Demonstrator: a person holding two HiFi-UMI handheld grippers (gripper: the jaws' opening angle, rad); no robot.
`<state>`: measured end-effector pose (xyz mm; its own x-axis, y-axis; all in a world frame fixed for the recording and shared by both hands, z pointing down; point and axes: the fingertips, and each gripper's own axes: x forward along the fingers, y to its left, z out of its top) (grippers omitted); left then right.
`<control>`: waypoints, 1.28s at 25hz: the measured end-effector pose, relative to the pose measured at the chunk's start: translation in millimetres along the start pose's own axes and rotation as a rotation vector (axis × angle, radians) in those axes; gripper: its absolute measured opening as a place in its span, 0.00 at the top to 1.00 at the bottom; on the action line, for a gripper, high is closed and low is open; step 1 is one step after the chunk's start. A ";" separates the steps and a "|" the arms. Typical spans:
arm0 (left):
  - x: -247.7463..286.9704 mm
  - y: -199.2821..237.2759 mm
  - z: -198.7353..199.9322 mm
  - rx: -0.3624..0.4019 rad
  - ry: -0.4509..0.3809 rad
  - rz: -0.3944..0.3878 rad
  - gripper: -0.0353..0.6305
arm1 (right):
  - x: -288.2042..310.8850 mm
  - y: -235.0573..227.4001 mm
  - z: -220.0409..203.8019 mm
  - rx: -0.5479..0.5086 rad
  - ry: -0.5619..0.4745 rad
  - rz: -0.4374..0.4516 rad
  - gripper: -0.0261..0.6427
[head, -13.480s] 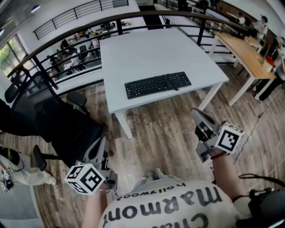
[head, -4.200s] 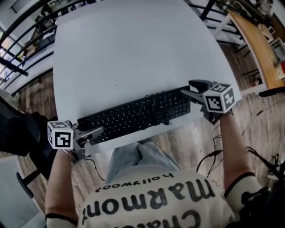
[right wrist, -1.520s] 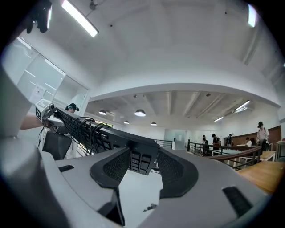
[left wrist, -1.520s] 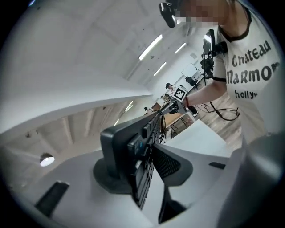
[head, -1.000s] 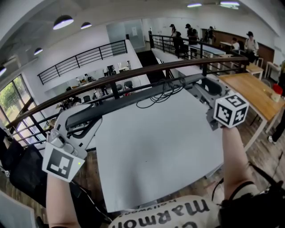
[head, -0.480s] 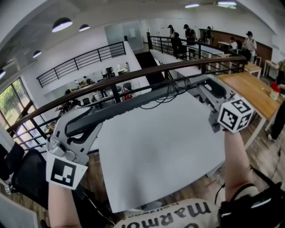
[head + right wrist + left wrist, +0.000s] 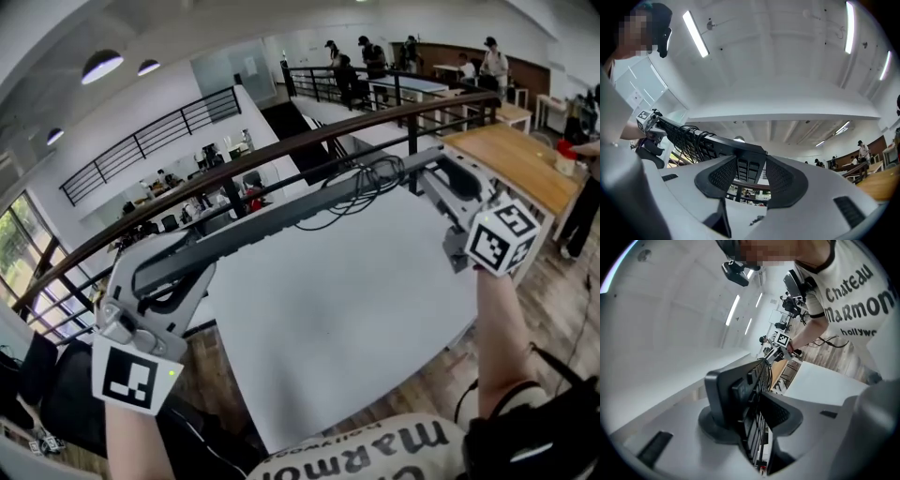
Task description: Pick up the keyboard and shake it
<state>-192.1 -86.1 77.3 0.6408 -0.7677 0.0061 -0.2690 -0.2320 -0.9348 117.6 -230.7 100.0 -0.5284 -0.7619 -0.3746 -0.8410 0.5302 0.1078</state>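
The long black plastic keyboard point(image 7: 272, 223) is not on the white smooth worktop point(image 7: 356, 300) any more. A few seconds ago it lay flat near the worktop's front edge with a claw at each end. Now it is up in the air, high over the worktop, and it has gone a little higher in the last second. In the head view it runs like a thin bar from 8 o'clock to 2 o'clock. The left claw point(image 7: 164, 272) is at the 8 o'clock end and is squeezed on that end of the keyboard. The right claw point(image 7: 450, 183) is at the 2 o'clock end and is squeezed on the other end. So I think the picking up is done, and the shaking is the part left to do. The keyboard is long, flat and stiff, with rows of small bumpy keys. Its thin black cord point(image 7: 367, 176) hangs in loose loops near the right end, and it may swing about when the shaking starts. The claw pads look dark and dotted, a bit rough, which should help them hold the hard smooth plastic.
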 end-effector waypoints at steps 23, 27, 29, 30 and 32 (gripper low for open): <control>103.6 38.5 9.4 -0.678 -0.210 0.131 0.81 | 103.4 -107.1 52.2 -0.068 -0.007 0.191 0.65; 106.7 31.6 7.9 -0.728 -0.219 0.149 0.81 | 105.5 -110.4 52.2 -0.055 -0.022 0.203 0.65; 107.3 31.5 8.3 -0.744 -0.219 0.152 0.81 | 106.8 -111.4 54.5 -0.049 -0.030 0.205 0.65; 107.7 31.2 8.2 -0.751 -0.218 0.152 0.81 | 107.1 -112.0 54.1 -0.043 -0.030 0.207 0.65; 107.9 31.1 7.7 -0.761 -0.215 0.147 0.81 | 107.2 -112.3 52.3 -0.029 -0.030 0.213 0.65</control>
<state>-125.8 -171.6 46.1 0.6642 -0.7083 -0.2390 -0.7281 -0.5406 -0.4214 161.5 -352.4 -0.5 -0.6913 -0.6221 -0.3675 -0.7138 0.6669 0.2138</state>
